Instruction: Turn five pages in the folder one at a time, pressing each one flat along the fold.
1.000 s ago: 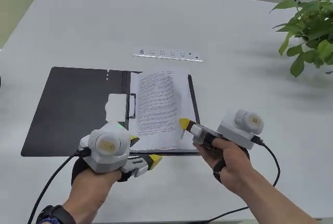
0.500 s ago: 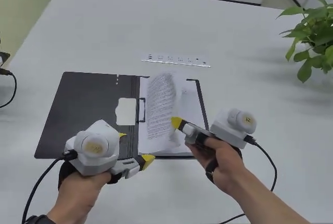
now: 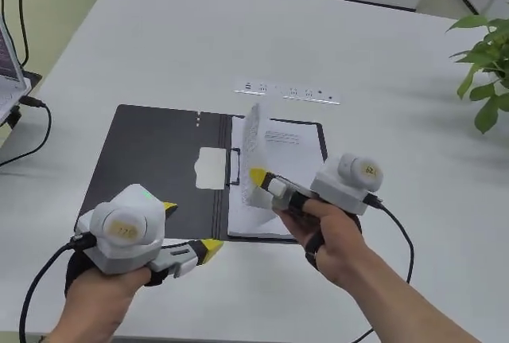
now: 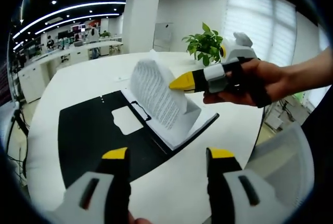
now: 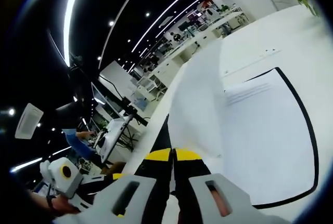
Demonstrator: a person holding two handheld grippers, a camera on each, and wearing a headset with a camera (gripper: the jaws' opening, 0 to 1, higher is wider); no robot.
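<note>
A black folder [image 3: 151,152] lies open on the white table, with a stack of printed pages [image 3: 294,156] clipped on its right half. My right gripper [image 3: 258,177] is shut on the lower edge of the top page [image 3: 253,140], which stands upright and curled over the fold. The right gripper view shows the closed yellow tips [image 5: 171,155] pinching that page [image 5: 197,99] above the sheet beneath [image 5: 265,130]. My left gripper [image 3: 189,228] hovers open at the folder's front edge, holding nothing. In the left gripper view its jaws [image 4: 167,154] stand apart below the raised page [image 4: 156,91].
A white power strip [image 3: 286,90] lies just behind the folder. A potted plant [image 3: 485,64] stands at the right edge. A laptop [image 3: 8,64] and its cable [image 3: 32,132] sit off the table's left side. A white label [image 3: 211,168] is on the folder's inner cover.
My right gripper has carried the page's edge up and leftward, so the page went from lying nearly flat to standing upright. The left gripper stays near the front edge.
</note>
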